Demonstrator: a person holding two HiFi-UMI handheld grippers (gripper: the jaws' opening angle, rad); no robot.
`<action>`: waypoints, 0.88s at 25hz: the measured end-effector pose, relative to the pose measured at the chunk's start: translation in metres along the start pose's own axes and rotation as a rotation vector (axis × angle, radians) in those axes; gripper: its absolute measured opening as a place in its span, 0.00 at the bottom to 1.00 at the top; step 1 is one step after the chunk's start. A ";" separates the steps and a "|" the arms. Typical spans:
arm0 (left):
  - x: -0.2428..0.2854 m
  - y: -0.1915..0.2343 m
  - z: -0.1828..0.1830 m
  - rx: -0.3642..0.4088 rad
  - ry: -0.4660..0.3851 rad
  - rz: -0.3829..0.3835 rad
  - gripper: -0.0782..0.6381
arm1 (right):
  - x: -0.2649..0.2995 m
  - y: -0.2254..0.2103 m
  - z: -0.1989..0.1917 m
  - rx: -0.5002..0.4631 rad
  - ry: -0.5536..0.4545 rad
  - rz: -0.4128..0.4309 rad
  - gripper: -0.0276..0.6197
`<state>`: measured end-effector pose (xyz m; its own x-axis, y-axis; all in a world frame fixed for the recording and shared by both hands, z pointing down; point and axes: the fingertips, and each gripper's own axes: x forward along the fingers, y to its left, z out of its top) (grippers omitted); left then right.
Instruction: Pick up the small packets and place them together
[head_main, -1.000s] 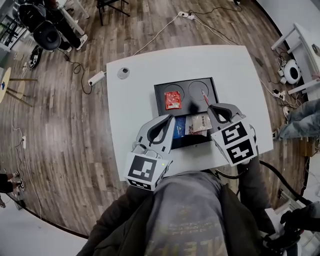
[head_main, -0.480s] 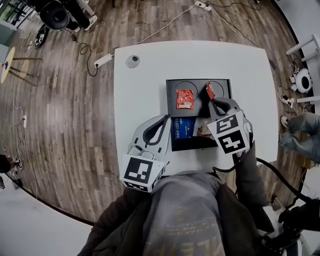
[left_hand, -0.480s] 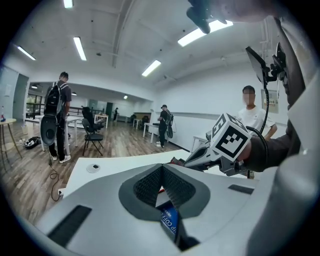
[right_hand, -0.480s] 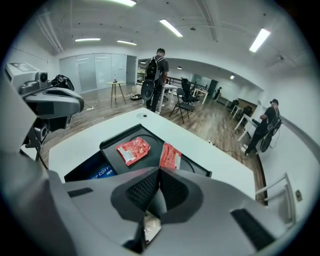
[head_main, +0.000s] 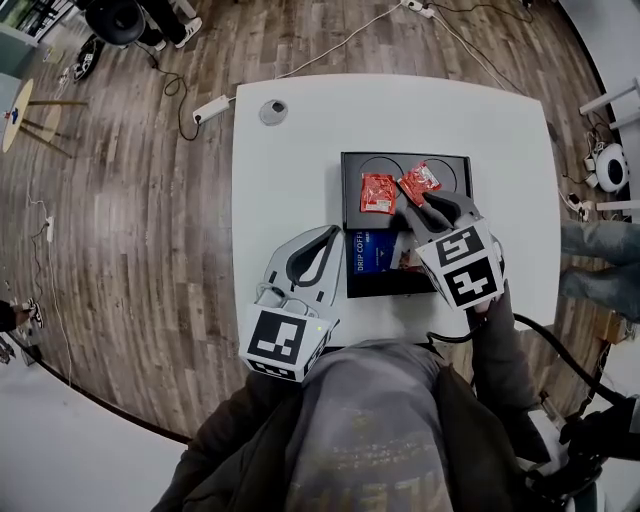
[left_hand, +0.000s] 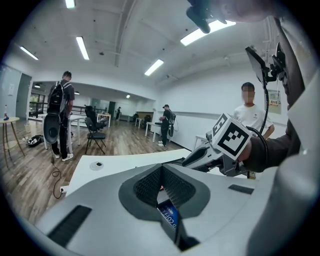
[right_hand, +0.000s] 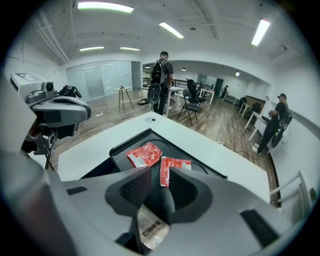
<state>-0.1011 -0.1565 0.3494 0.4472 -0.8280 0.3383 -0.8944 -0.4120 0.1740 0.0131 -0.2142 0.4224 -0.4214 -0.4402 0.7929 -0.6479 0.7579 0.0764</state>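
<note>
Head view: showed a white tabletop bearing a black tray, with the left red packet and the right red packet just beside each other at its far end and a blue coffee packet nearer.

Left gripper view: showed the left gripper clenched on nothing above the blue coffee packet.

Right gripper view: showed the right gripper just opening, grip released, around the near end of the right red packet.

Judged thin, light, floppy and slippery; best pinched at a flat sealed edge.
</note>
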 end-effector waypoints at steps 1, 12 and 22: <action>-0.001 -0.001 0.001 0.003 -0.004 -0.002 0.11 | -0.004 -0.001 0.003 0.002 -0.015 -0.006 0.21; 0.002 -0.041 0.013 0.054 -0.028 -0.093 0.11 | -0.054 -0.012 -0.023 0.070 -0.065 -0.081 0.21; 0.003 -0.061 0.002 0.067 0.015 -0.124 0.11 | -0.023 0.034 -0.083 0.089 0.078 0.052 0.21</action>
<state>-0.0449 -0.1344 0.3381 0.5542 -0.7636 0.3315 -0.8302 -0.5361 0.1531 0.0534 -0.1385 0.4572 -0.4076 -0.3596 0.8393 -0.6815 0.7316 -0.0175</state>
